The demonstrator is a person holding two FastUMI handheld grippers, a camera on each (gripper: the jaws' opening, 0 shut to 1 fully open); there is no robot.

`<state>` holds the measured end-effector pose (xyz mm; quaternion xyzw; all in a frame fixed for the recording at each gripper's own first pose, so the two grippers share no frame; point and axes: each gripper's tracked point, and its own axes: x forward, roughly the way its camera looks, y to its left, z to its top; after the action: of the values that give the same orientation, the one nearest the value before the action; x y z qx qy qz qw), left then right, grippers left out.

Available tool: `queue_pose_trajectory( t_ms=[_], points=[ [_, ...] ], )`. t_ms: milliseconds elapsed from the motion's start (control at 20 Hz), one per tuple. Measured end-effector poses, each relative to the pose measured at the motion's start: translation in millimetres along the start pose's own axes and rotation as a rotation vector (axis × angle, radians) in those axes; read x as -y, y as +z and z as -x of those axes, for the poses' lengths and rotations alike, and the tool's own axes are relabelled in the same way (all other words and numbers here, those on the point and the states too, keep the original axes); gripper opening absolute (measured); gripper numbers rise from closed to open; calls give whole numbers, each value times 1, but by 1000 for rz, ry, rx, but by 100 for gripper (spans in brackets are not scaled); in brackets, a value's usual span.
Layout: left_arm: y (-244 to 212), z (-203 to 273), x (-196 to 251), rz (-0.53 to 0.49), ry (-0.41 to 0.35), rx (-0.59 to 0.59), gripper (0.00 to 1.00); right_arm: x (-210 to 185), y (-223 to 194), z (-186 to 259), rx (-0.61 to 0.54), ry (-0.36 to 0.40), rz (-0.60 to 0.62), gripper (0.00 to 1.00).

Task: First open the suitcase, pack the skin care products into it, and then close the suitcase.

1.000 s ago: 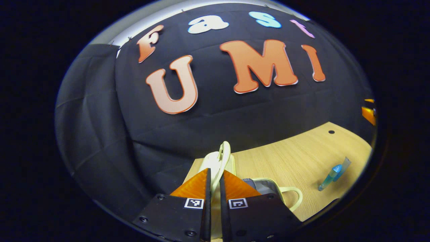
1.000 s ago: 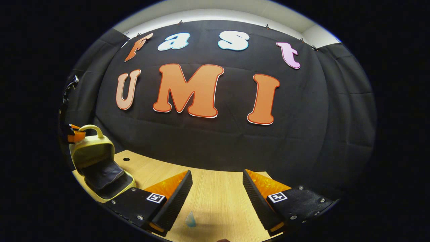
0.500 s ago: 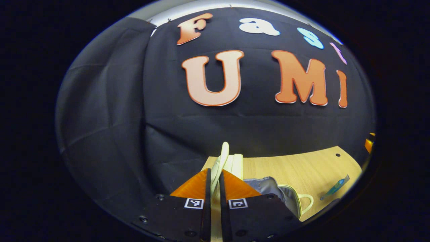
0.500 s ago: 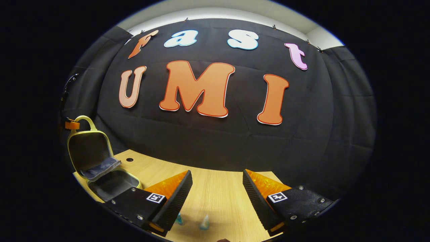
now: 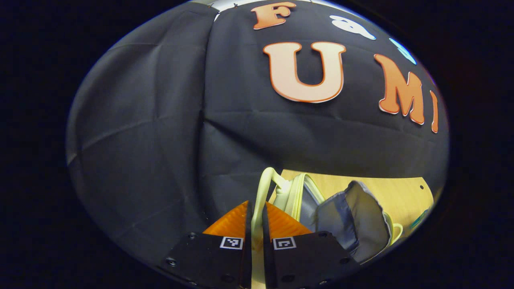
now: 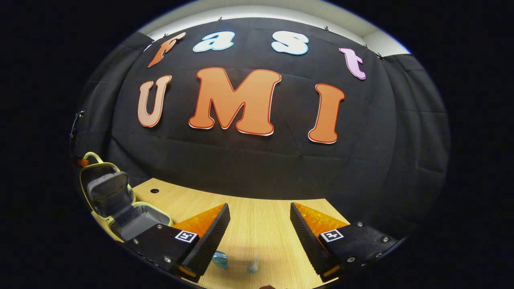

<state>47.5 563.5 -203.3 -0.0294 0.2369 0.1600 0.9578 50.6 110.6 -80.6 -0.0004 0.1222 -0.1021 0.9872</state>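
My left gripper (image 5: pixel 255 208) is shut on the pale yellow handle (image 5: pixel 262 186) of the small suitcase's lid and holds the lid raised. The grey lining (image 5: pixel 353 216) hangs out beside it. In the right gripper view the suitcase (image 6: pixel 105 188) stands open at the far left, lid upright, with an orange bit of the left gripper (image 6: pixel 83 161) at its handle. My right gripper (image 6: pixel 259 210) is open above the table with nothing between its fingers. A blue skin care tube (image 6: pixel 220 259) lies on the wood just below it, partly hidden by the left finger.
The light wooden table (image 6: pixel 257 228) runs from the suitcase to the right gripper, with a small round hole (image 6: pixel 154 190) near the suitcase. The black cloth wall stands close behind the table's far edge.
The left gripper has swung the lid from half open to upright, and the grey lining has flopped out. The right gripper has shifted slightly, bringing more of the blue tube into sight.
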Motion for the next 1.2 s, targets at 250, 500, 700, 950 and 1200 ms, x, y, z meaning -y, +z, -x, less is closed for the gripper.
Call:
queue_pose_trajectory(
  t_ms=[250, 500, 700, 950, 1200],
  points=[
    [-43, -38, -39, 23, 49, -101, 13, -1, -2, 0, -20, -24, 6, 95],
    [-93, -60, -56, 44, 108, -205, 13, -2, -5, 0, -39, -37, -2, 95],
    [-113, -65, -60, 121, 128, -202, 18, -2, -9, 1, -53, -46, -7, 95],
    [-75, -40, -29, 80, 101, -92, 46, -1, -14, 3, -54, -48, -7, 95],
    [-8, -6, 16, -32, 32, 57, 74, 3, -18, 9, -49, -50, -5, 95]
  ],
)
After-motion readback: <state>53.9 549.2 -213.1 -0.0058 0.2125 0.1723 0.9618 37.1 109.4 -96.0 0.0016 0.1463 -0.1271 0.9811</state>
